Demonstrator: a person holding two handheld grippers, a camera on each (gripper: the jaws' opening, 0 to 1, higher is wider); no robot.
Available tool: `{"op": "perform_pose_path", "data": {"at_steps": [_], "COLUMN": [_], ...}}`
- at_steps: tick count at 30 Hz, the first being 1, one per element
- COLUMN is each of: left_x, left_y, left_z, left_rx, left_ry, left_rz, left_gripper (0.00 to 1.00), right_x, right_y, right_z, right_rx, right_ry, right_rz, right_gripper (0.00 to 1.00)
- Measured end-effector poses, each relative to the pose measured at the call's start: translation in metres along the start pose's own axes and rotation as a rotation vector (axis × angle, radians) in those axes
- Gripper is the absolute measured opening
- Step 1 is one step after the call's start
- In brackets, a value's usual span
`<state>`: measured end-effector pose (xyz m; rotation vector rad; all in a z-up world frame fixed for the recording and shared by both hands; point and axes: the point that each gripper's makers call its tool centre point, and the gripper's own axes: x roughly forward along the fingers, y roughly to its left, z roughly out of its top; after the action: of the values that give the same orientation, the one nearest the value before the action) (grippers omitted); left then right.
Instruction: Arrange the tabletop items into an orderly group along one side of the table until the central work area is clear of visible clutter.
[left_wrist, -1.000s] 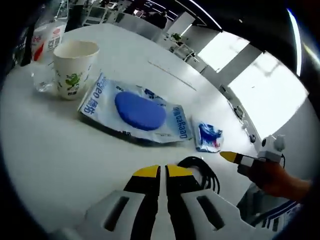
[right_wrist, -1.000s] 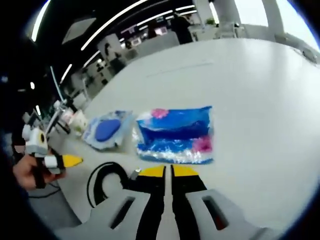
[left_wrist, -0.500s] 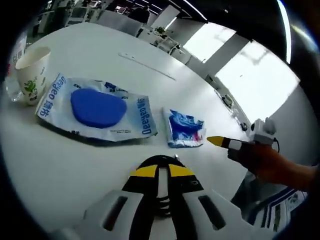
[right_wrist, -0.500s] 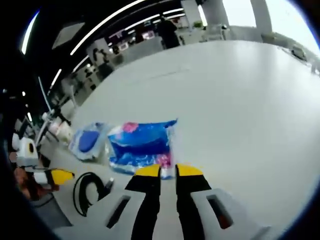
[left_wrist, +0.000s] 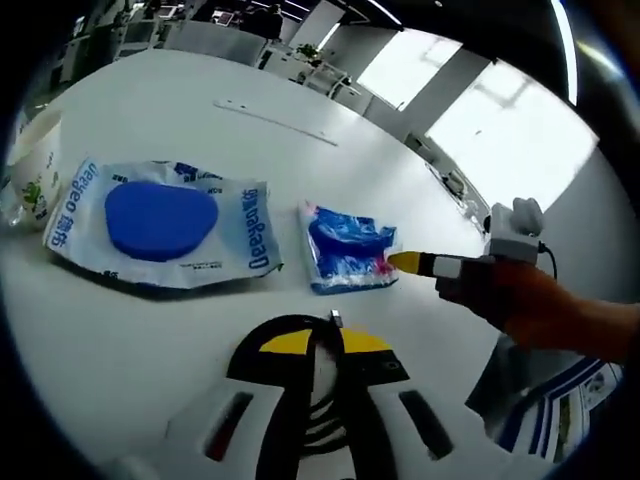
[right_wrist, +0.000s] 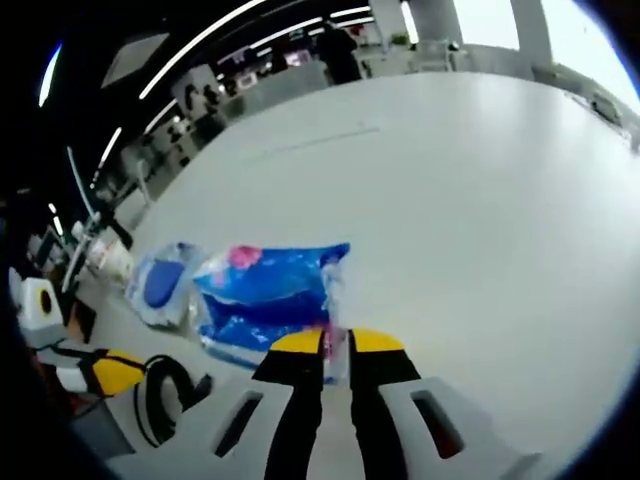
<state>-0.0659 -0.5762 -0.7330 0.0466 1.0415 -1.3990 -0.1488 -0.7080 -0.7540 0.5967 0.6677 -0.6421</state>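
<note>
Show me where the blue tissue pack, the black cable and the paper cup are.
Tissue pack (right_wrist: 268, 300): right gripper view, middle of its blue wrapper.
Black cable (right_wrist: 160, 400): right gripper view, on the coiled loop.
Paper cup (left_wrist: 30, 170): left gripper view, its printed side wall at the picture's left edge.

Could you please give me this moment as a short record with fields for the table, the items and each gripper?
surface: white table
items: blue tissue pack; clear packet with a blue pad; black cable coil; paper cup at the table edge
left gripper: over the cable coil, fingers close together with the cable between them; grip cannot be told
right gripper: at the near edge of the tissue pack, its wrapper edge between the fingers; firm grip cannot be told
order: cup, pad packet and tissue pack lie roughly in a row
</note>
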Motion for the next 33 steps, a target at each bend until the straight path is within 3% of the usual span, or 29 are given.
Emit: {"op": "perform_pose_path", "data": {"at_steps": [19, 33], "left_x": [0.045, 0.049], "left_y": [0.005, 0.015], "left_z": [0.020, 0.018], "left_rx": [-0.036, -0.049], "left_ry": [0.007, 0.028], "left_rz": [0.045, 0.079], "left_gripper": [0.03, 0.02], "right_x": [0.000, 0.004], "right_y": [-0.002, 0.006], "right_z": [0.000, 0.003], "right_rx": [-0.001, -0.024], "right_ry": [0.005, 0.011], "right_rz": [0.018, 0.038], "right_gripper": [0.05, 0.06]}}
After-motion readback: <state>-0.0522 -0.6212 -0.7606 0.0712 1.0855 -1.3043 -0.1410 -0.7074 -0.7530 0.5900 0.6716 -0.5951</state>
